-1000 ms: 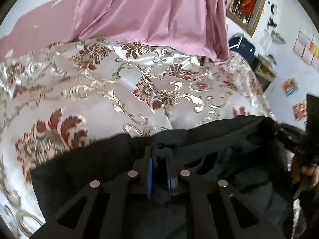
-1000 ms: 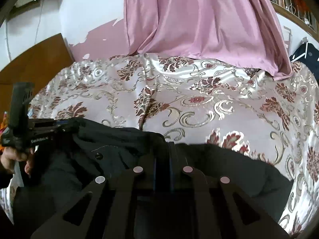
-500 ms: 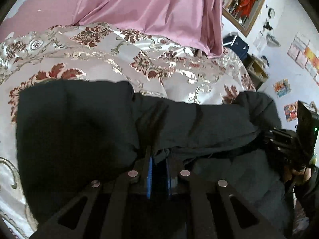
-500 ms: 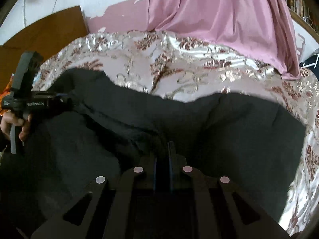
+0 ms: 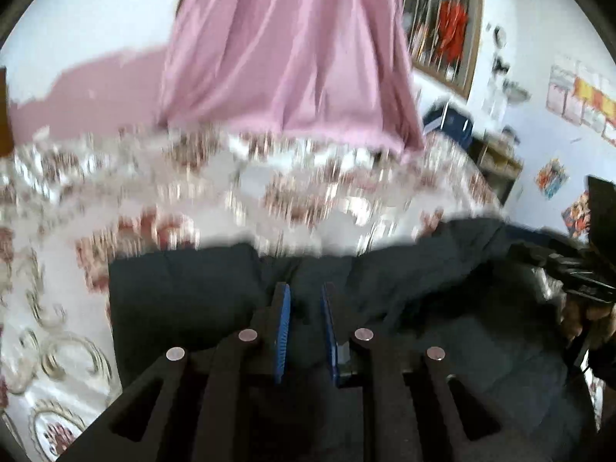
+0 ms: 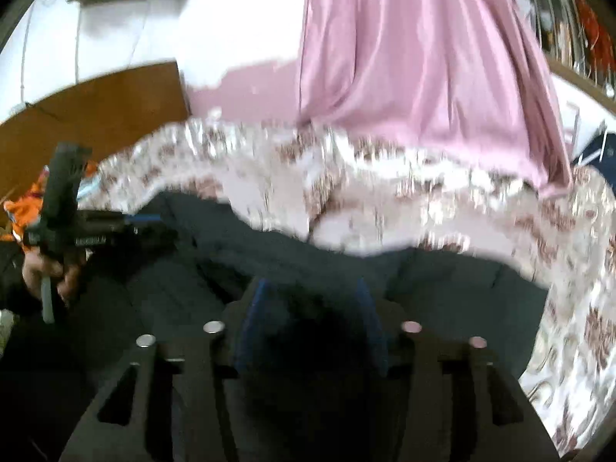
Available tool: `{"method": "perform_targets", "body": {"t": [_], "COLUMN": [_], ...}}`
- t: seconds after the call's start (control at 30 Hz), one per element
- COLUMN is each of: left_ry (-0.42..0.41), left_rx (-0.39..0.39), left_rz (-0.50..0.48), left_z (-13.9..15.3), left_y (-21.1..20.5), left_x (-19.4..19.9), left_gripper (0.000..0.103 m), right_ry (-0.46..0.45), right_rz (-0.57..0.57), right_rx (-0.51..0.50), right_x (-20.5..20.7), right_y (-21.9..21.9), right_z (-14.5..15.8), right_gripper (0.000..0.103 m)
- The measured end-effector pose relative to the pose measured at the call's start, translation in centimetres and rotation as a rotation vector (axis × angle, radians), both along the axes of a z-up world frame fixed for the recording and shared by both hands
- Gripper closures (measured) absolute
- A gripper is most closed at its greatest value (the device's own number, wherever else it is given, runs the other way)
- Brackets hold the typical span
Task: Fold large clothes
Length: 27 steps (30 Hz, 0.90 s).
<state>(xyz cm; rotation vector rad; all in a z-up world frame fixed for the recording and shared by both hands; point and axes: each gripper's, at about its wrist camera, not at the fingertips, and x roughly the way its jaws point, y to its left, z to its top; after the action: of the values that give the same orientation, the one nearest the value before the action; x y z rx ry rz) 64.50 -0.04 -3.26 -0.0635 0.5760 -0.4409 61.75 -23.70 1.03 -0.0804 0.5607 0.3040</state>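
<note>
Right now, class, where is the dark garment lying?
The dark garment lies spread on the floral bedspread, in the lower half of both wrist views, under the fingers of both grippers and nearer the cameras than the pink curtain.

**Dark garment: condition and position on the bedspread**

One large dark garment point(image 5: 184, 288), black to charcoal, thick and padded in appearance. It lies spread low across the near part of the floral bedspread point(image 5: 115, 200), folded over itself with a straight far edge and a squared left corner. Surface shows soft creases and ridges. In the right wrist view the garment point(image 6: 462, 288) stops short of the bedspread's right side.
</note>
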Motion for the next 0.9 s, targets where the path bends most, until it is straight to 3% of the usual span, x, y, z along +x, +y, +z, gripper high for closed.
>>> {"method": "perform_targets", "body": {"t": [0.07,0.13,0.27,0.33,0.5,0.67,0.8,0.9], "left_ry": [-0.03,0.011,0.157,0.224,0.266,0.263,0.301,0.314], "left_rx": [-0.016,-0.046,-0.06,-0.053,-0.051,0.177,0.227,0.269], "left_rz": [0.006,-0.023,-0.072,-0.099,-0.211,-0.273,-0.262,-0.253], "left_z": [1.1,1.4,-0.9,-2.8,-6.0,-7.4,-8.2,-8.8], "left_y": [-0.8,-2.2,-4.3,-4.5,-4.1,-7.2,-7.8,-8.4], "left_x": [0.8,3.3,7.3,7.9,6.0,4.2,4.7,5.0], "left_gripper": [0.069,0.057,0.056,0.057,0.058,0.058,0.059,0.059], "right_ry": [0.019,0.065,0.27,0.351,0.302,0.316,0.296,0.335], "right_rz": [-0.04,-0.084,-0.09,-0.092,-0.042,0.004,-0.004,0.006], "right_rx": [0.055,0.127,0.229,0.187,0.068,-0.075,-0.202,-0.165], "right_x": [1.9,4.0,8.7,9.5,7.6,6.9,6.8,7.9], "right_y": [-0.2,-0.5,-0.4,0.4,1.6,3.1,4.4,3.7], "right_z": [0.8,0.6,-2.6,-5.0,-7.1,-7.8,-8.4,-9.1], "right_gripper": [0.058,0.058,0.058,0.058,0.058,0.058,0.057,0.057]}}
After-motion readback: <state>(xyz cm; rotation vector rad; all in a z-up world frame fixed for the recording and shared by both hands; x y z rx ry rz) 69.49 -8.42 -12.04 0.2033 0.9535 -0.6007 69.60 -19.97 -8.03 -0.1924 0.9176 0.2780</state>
